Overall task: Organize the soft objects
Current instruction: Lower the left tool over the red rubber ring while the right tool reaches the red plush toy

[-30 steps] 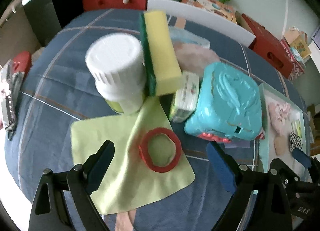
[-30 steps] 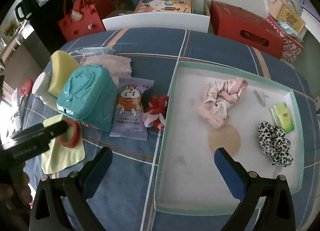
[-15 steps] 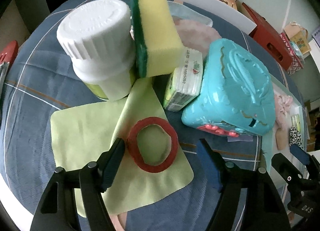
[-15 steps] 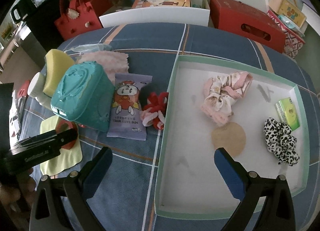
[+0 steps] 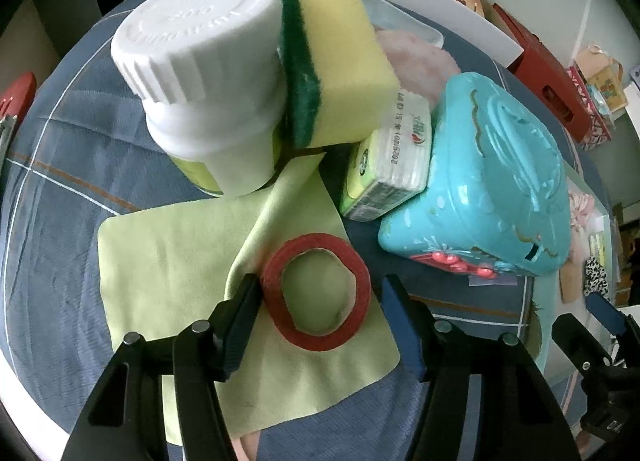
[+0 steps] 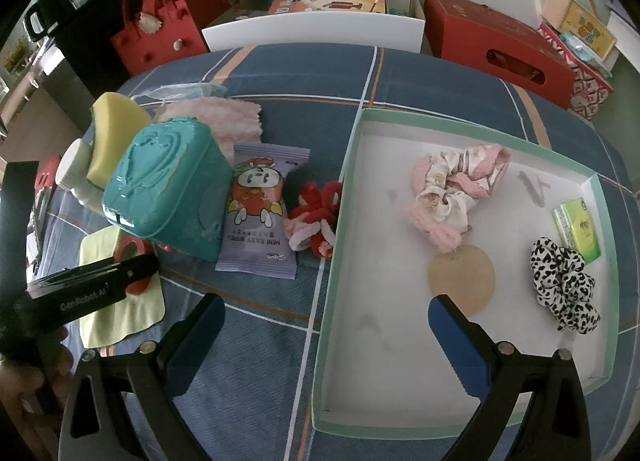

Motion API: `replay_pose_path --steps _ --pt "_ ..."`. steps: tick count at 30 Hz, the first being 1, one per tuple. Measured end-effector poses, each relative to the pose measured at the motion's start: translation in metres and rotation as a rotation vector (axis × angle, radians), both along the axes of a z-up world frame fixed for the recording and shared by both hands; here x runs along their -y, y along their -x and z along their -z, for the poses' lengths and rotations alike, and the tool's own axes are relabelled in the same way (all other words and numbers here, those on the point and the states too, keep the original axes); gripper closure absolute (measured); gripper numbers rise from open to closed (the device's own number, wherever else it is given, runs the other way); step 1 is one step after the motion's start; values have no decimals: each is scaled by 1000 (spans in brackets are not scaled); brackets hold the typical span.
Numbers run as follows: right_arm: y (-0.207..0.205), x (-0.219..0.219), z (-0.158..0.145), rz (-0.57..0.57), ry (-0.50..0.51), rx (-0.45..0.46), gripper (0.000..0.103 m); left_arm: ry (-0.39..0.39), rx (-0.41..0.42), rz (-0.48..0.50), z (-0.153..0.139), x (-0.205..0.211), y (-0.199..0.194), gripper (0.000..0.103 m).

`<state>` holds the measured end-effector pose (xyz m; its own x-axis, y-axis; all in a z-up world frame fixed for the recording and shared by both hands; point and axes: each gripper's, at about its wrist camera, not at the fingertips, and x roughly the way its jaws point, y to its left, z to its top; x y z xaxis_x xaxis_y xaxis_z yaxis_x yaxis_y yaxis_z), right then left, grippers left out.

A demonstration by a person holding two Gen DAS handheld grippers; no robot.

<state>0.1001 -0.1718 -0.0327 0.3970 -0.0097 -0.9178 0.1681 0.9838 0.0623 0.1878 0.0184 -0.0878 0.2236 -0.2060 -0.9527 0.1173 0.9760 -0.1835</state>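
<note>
A red soft ring (image 5: 316, 293) lies on a light green cloth (image 5: 172, 261). My left gripper (image 5: 320, 297) is open, its fingers on either side of the ring, close to its edges; it also shows in the right wrist view (image 6: 96, 285). My right gripper (image 6: 324, 325) is open and empty above the front edge of the mint-rimmed white tray (image 6: 344, 189). In the tray lie a pink scrunchie (image 6: 456, 185), a leopard scrunchie (image 6: 564, 281), a tan round pad (image 6: 460, 277) and a green packet (image 6: 578, 229). A red and pink scrunchie (image 6: 316, 217) lies just left of the tray.
A white-capped jar (image 5: 204, 81), a yellow-green sponge (image 5: 332, 45), a tissue pack (image 5: 392, 157) and a turquoise box (image 5: 492, 181) crowd behind the cloth. A purple wipes packet (image 6: 260, 217) and a pink fluffy cloth (image 6: 224, 117) lie on the blue checked tablecloth. Red bags and boxes stand beyond.
My left gripper has moved forward and down to the red ring, and its fingers have narrowed around it. The right gripper has barely moved.
</note>
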Motion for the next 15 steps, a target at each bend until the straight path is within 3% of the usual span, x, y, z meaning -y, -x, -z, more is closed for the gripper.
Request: replay_pose_path --steps 9,11,15 --pt "0 0 -1 -2 2 0 0 18 -1 -17 0 -15 -3 40" --pt "0 0 -1 -3 0 2 0 9 5 -15 -3 -14 -3 47" --pt "1 2 -2 0 -2 5 0 16 14 -15 -5 -15 -3 49"
